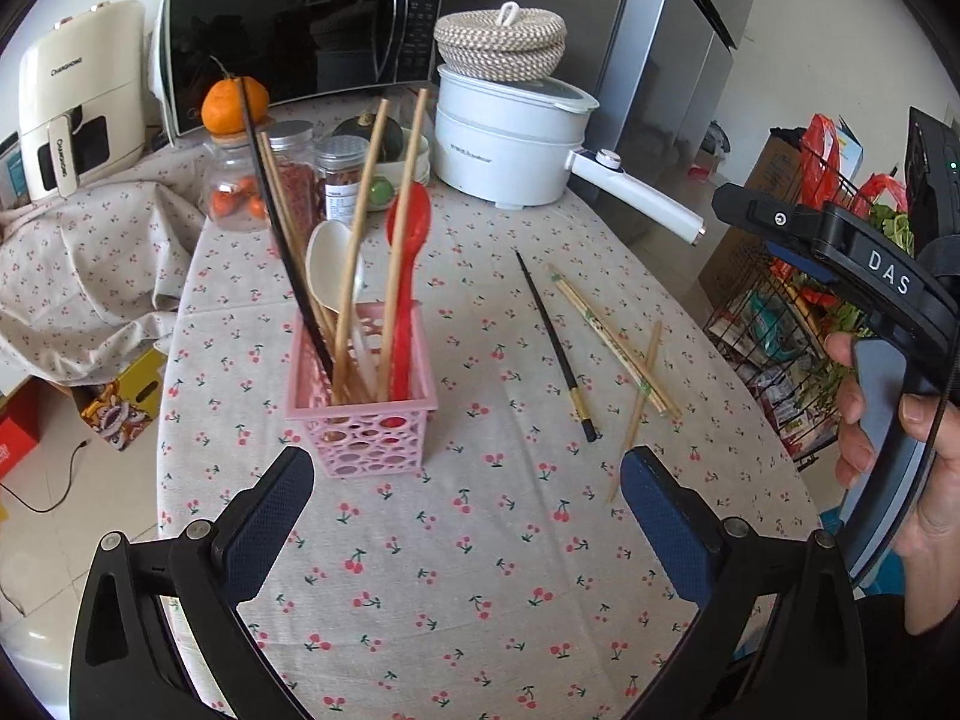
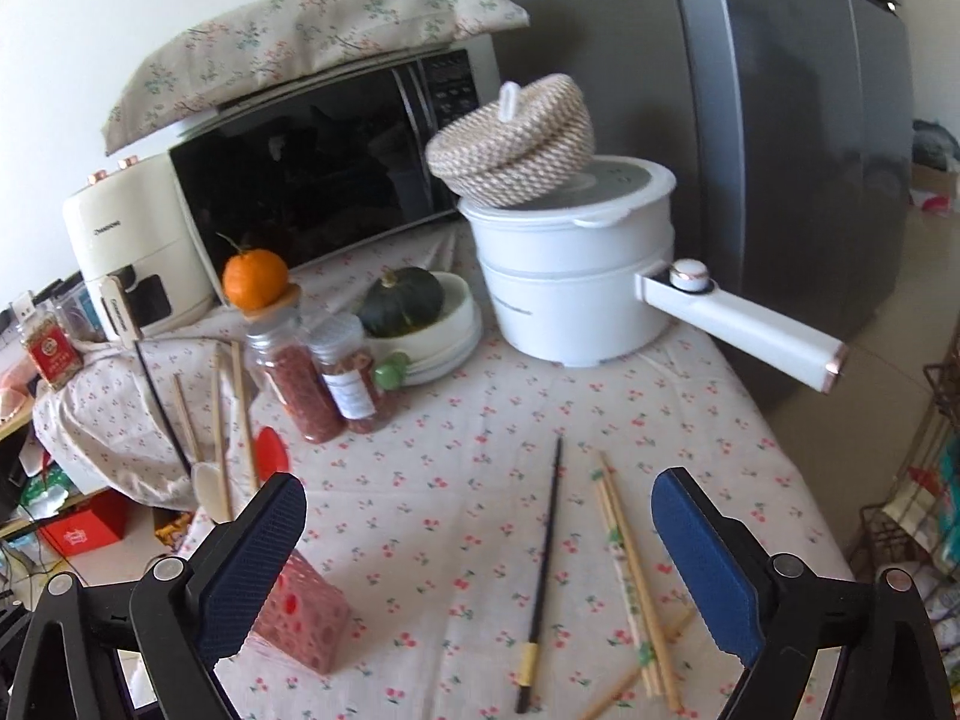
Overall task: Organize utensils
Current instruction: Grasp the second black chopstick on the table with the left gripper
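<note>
jaws of left gripper (image 1: 465, 504) and right gripper (image 2: 478, 531) gape wide, empty, above the tablecloth (image 1: 456, 588).

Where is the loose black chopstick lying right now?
In both wrist views the black chopstick lies flat on the tablecloth, between the pink basket on its left and the loose bamboo chopsticks on its right.

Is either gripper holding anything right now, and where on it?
No. Left gripper and right gripper are open, fingers empty.
</note>
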Action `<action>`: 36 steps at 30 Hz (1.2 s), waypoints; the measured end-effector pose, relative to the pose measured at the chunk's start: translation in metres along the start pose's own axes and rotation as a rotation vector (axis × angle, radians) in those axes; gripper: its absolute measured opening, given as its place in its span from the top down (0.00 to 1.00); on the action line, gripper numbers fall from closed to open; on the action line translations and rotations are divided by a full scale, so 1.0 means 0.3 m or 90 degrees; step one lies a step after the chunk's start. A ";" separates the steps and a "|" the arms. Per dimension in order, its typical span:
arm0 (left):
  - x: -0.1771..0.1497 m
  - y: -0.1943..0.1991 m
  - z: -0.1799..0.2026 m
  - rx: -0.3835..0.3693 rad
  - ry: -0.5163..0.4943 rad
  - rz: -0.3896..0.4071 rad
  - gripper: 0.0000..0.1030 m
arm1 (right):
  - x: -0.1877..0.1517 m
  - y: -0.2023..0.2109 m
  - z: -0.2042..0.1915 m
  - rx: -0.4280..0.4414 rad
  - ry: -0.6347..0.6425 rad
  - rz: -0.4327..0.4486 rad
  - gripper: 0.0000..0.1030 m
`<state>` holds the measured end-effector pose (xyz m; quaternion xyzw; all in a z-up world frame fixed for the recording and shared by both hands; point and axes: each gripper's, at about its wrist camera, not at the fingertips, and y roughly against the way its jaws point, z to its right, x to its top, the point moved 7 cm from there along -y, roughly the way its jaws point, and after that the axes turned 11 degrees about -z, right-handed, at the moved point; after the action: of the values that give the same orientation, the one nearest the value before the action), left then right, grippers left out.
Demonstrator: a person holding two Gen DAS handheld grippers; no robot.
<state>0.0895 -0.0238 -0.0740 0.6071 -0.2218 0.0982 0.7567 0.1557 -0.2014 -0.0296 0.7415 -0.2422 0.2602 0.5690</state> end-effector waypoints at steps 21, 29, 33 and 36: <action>0.321 -0.526 0.258 0.033 0.030 -0.136 0.40 | -0.123 -0.265 0.502 -0.081 -0.123 -0.224 0.06; 0.444 -0.727 0.236 0.030 0.048 -0.156 0.78 | -0.129 -0.306 0.570 -0.087 -0.139 -0.241 0.06; 0.489 -0.790 0.233 0.043 0.047 -0.165 0.83 | -0.125 -0.319 0.585 -0.094 -0.131 -0.242 0.06; 0.510 -0.832 0.220 0.060 0.052 -0.181 0.86 | -0.122 -0.329 0.596 -0.093 -0.137 -0.243 0.06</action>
<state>0.3145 -0.1666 -0.2121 0.6629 -0.0975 0.0253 0.7419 0.2128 -0.3495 -0.1636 0.7542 -0.1749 0.0492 0.6310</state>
